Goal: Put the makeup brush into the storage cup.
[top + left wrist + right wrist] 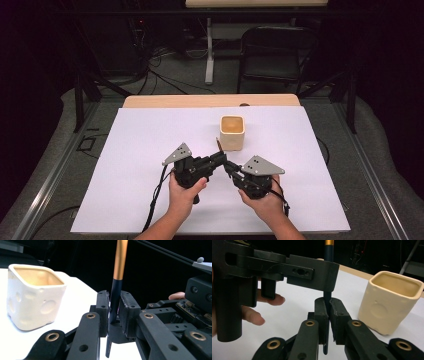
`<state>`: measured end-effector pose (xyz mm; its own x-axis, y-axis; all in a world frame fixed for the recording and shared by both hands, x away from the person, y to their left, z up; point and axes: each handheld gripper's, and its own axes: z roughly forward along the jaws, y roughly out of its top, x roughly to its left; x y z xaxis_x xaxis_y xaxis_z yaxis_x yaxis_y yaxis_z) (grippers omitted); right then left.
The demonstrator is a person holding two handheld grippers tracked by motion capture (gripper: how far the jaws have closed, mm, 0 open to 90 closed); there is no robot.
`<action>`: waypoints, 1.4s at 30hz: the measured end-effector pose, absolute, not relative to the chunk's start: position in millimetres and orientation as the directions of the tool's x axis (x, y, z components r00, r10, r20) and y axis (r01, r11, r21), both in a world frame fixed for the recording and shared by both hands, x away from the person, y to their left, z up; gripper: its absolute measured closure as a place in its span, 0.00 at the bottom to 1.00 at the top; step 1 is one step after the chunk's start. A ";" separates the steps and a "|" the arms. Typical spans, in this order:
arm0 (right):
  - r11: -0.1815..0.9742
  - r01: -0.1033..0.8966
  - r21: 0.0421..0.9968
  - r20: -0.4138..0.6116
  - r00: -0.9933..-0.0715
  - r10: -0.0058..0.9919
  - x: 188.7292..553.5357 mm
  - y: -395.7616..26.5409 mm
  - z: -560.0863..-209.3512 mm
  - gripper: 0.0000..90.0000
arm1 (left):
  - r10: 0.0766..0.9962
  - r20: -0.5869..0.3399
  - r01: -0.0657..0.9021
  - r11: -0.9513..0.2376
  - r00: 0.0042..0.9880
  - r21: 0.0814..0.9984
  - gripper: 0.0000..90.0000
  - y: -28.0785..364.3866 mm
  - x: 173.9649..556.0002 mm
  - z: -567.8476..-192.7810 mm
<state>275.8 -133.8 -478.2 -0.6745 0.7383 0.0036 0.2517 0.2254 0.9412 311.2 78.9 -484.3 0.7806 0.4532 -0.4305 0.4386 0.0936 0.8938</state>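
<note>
- A slim stick, probably a brush or pencil (115, 300), dark in its lower part and gold-orange above, stands upright between the two grippers, above the worktop (140, 150) and just in front of the cup.
- The left gripper (114, 315) has its jaws narrowed onto the dark shaft, pinching it from both sides.
- The right gripper (326, 323) clamps the same shaft lower down, its jaws drawn close around it.
- With both gripping at once, this looks like a hand-over, or a way to steady the stick upright.
- The cream square cup (232, 132), dimpled on its walls, sits open-topped near them; it is likely where the stick goes.
</note>
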 end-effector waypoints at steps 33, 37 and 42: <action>0.227 0.254 0.940 0.004 -0.674 0.739 276.3 -133.2 -478.6 0.93 | 0.478 -0.408 0.421 0.085 0.778 0.903 0.92 77.7 309.6 -484.0; 0.231 0.245 0.942 -0.006 -0.675 0.738 275.9 -134.2 -479.3 0.84 | 0.488 -0.402 0.415 0.088 0.775 0.906 0.92 79.7 310.7 -483.5; 0.222 0.240 0.945 -0.002 -0.675 0.738 275.9 -137.0 -479.6 0.74 | 0.501 -0.396 0.411 0.086 0.770 0.908 0.92 83.8 312.9 -482.9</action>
